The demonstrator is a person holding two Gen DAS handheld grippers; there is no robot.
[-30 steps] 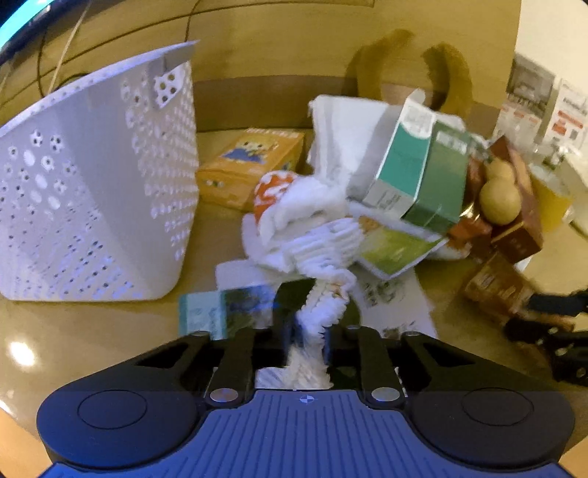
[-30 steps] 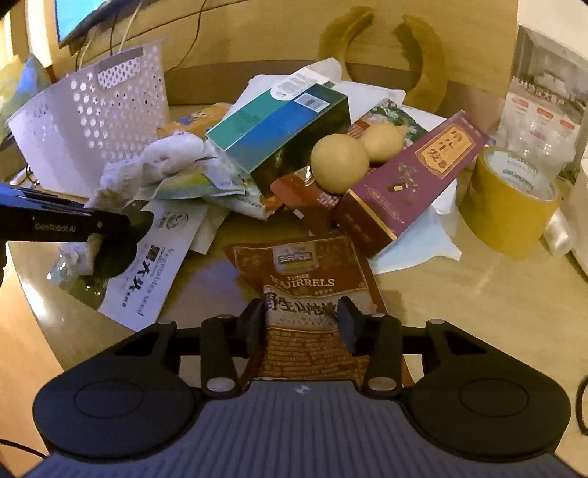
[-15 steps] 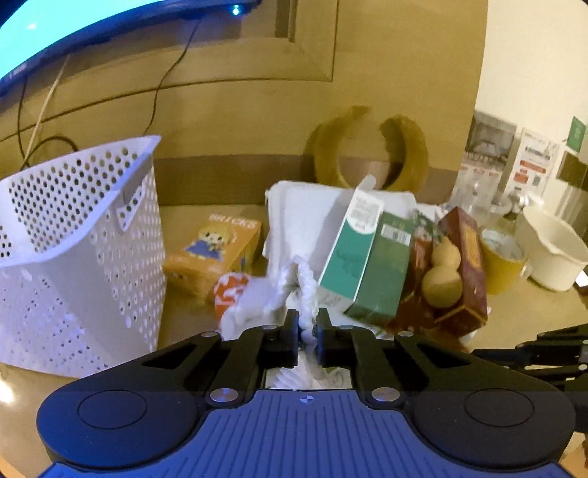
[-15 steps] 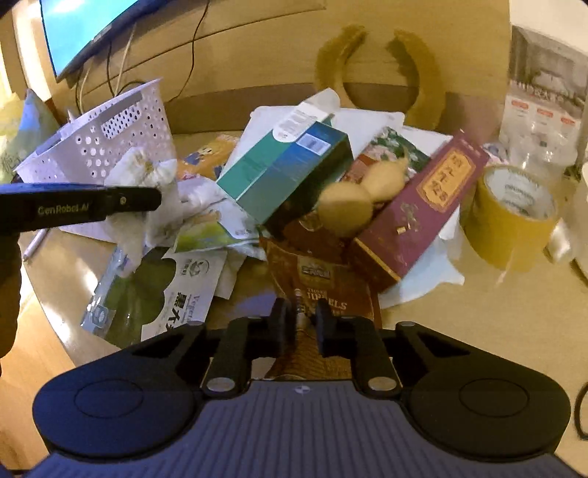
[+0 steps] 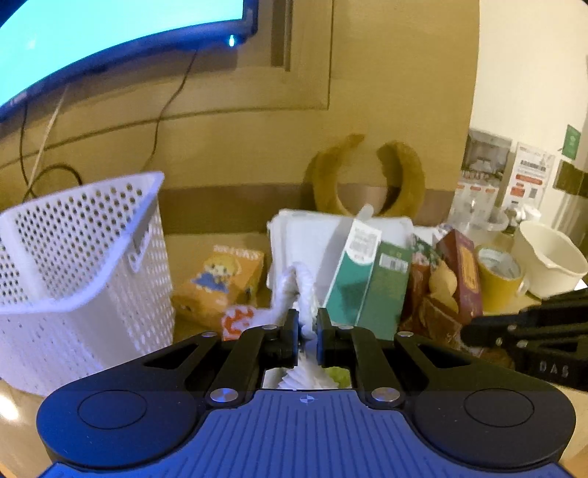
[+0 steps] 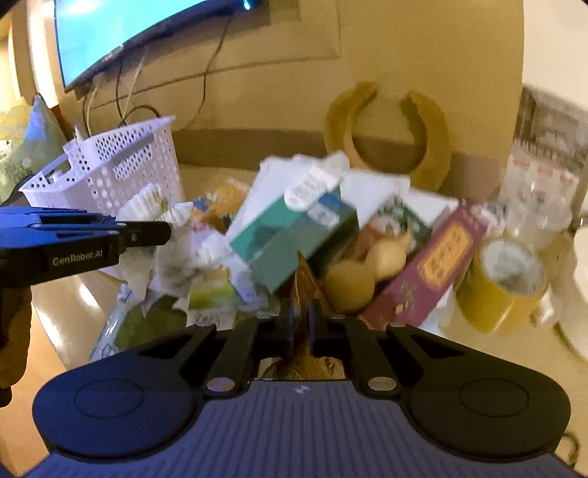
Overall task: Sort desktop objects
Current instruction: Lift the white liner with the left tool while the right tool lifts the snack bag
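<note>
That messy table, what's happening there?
A person is tidying the table with a grabbing tool in each hand. The left tool is shut on a crumpled white tissue, held up near the white basket. The right tool has just closed on a brown snack bag. A green box, tape and other things wait in the pile.

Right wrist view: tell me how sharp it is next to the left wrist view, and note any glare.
Right wrist view: motion-smeared; the teal carton and yellow tape roll are streaked, print unreadable. Left wrist view: sharper; the white basket holes are mostly distinct, slightly soft. Both: bright screen blown out to flat cyan, fisheye bending.
</note>
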